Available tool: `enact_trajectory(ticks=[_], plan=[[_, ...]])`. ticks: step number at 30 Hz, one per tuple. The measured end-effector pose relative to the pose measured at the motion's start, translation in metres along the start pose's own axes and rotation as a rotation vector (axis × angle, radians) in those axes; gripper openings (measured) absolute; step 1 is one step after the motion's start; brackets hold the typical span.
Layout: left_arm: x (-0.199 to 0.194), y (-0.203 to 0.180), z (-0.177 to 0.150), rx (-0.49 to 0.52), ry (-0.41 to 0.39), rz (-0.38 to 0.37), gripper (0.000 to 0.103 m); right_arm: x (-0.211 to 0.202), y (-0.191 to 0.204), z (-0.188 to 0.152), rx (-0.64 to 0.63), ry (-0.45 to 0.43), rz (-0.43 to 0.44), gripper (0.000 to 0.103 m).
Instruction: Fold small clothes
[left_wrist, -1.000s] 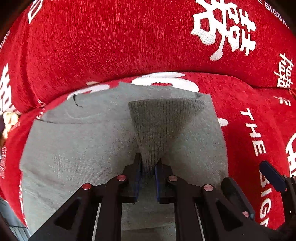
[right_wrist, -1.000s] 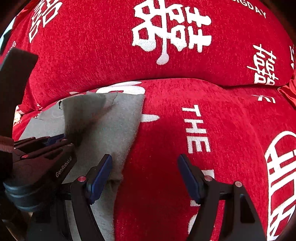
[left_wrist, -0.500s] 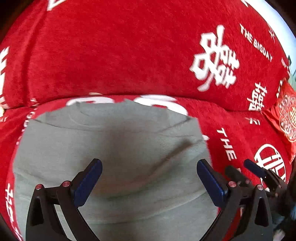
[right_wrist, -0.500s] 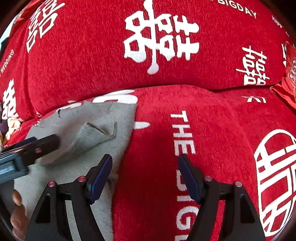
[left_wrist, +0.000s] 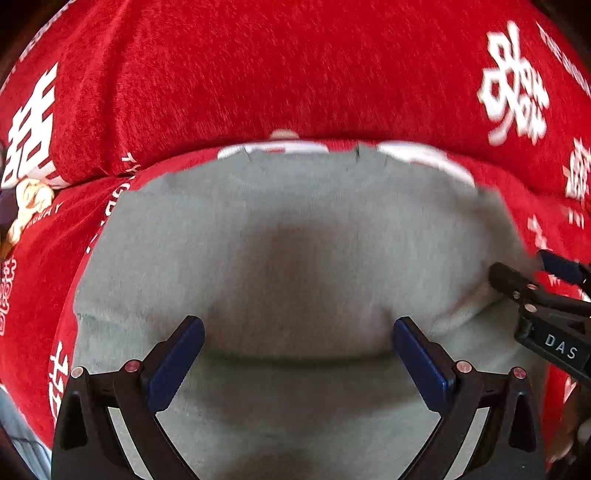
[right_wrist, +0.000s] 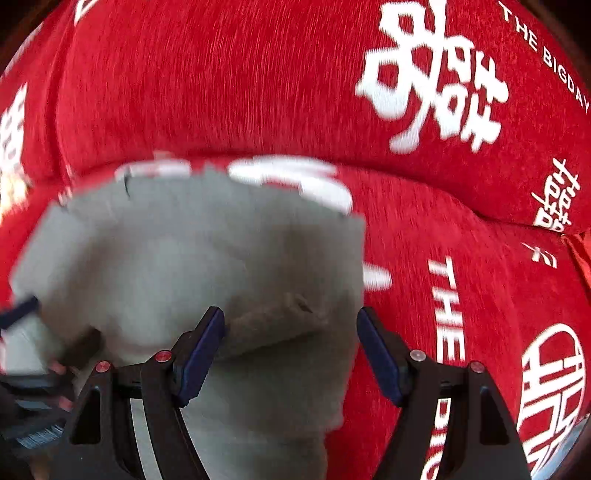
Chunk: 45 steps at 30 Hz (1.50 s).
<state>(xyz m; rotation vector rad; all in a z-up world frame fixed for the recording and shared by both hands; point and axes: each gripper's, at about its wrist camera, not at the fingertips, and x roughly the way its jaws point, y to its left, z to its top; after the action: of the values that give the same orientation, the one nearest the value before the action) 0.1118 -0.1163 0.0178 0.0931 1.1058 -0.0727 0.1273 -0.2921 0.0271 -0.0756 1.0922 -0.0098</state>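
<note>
Left gripper hangs with its jaws spread wide and nothing between them, where a second ago I had it pinched on the ribbed cuff of the grey garment; I let go half a second back, and the cuff now lies laid over the body of the cloth. The garment is spread on the red sofa cover, filling the middle of my left view from 9 to 3 o'clock, its far edge against the backrest at 12. Right gripper, also wide open and empty, has moved in from the bare red fabric to straddle the garment's right edge, and the folded-in ribbed piece sits between its pads, slightly raised. From the left camera its tips show at 3 o'clock, close against the cloth edge; whether they touch it I cannot tell through the blur. My reading: one sleeve fold is down, and the right side is next. That raised ribbed piece may need flattening before any further fold, or the stack could come out lumpy.
</note>
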Motion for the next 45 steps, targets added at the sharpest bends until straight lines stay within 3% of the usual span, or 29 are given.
enact_trajectory(ticks=[3,5,7,10,13,16,20,22,28,31,35,39,45], plan=[[0.003,0.010,-0.016,0.020,0.004,-0.022,0.102,-0.010,-0.020,-0.027,0.038,-0.035,0.038,0.078],[-0.004,0.017,-0.018,-0.001,0.002,-0.039,0.102,-0.013,-0.027,-0.030,0.050,-0.007,-0.012,0.078],[-0.015,0.025,-0.015,-0.019,-0.026,-0.057,0.102,-0.029,-0.032,-0.028,0.066,-0.048,-0.025,0.078],[-0.031,0.037,-0.003,-0.037,-0.103,-0.039,0.102,-0.056,-0.021,-0.014,0.084,-0.133,0.006,0.078],[-0.027,0.056,0.011,-0.089,-0.097,-0.019,0.102,-0.064,0.011,0.003,0.060,-0.174,0.084,0.078],[-0.008,0.072,0.015,-0.111,-0.046,0.005,0.102,-0.044,0.044,0.012,0.048,-0.131,0.146,0.078],[0.017,0.092,0.008,-0.115,0.014,0.019,0.102,-0.003,0.063,0.009,0.047,-0.041,0.105,0.078],[0.022,0.107,0.002,-0.120,-0.007,0.003,0.102,0.009,0.054,0.000,0.051,-0.043,0.053,0.078],[0.012,0.109,-0.001,-0.093,-0.031,-0.006,0.102,-0.005,0.037,-0.001,0.094,-0.059,-0.033,0.078],[0.008,0.099,0.001,-0.083,-0.046,-0.034,0.102,-0.012,0.061,0.001,0.057,-0.074,0.032,0.078],[0.021,0.097,0.002,-0.060,-0.014,-0.008,0.102,0.001,0.092,0.000,-0.052,-0.033,0.031,0.078],[0.008,0.106,-0.003,-0.076,-0.029,-0.018,0.102,-0.006,0.087,-0.004,0.011,-0.039,-0.001,0.078],[-0.013,0.100,-0.029,-0.044,-0.063,-0.029,0.102,-0.032,0.102,-0.037,-0.033,-0.095,0.078,0.078]])
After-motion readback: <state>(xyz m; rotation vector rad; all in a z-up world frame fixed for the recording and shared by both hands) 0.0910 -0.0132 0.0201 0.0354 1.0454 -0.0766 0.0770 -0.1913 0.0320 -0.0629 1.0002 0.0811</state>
